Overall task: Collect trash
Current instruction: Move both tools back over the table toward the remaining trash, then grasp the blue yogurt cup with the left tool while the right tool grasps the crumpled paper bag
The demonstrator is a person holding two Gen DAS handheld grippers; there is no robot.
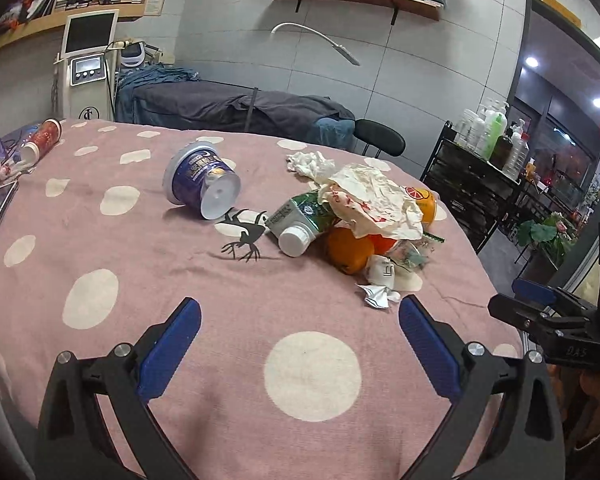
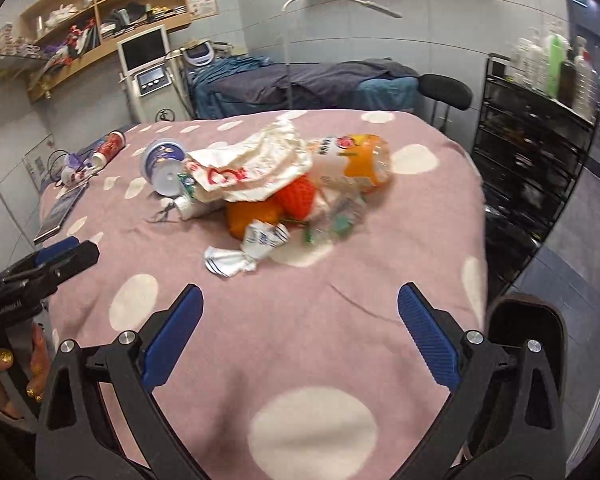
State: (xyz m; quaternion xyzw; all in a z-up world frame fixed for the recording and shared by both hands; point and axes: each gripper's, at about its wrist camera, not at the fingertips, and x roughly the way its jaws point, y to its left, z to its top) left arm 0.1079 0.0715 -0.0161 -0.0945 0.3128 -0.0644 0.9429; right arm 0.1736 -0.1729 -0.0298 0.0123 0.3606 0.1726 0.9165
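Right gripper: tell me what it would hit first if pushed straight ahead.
Probably the crumpled white wrapper at the pile's near edge. The open right gripper holds nothing, with bare pink cloth before it; depth is uncertain.

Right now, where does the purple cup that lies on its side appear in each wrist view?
Left wrist: purple cup lies left of centre, apart from the trash pile.
Right wrist: purple cup lies upper left, behind the pile.
Shared landmark: crumpled white bag topping the pile.
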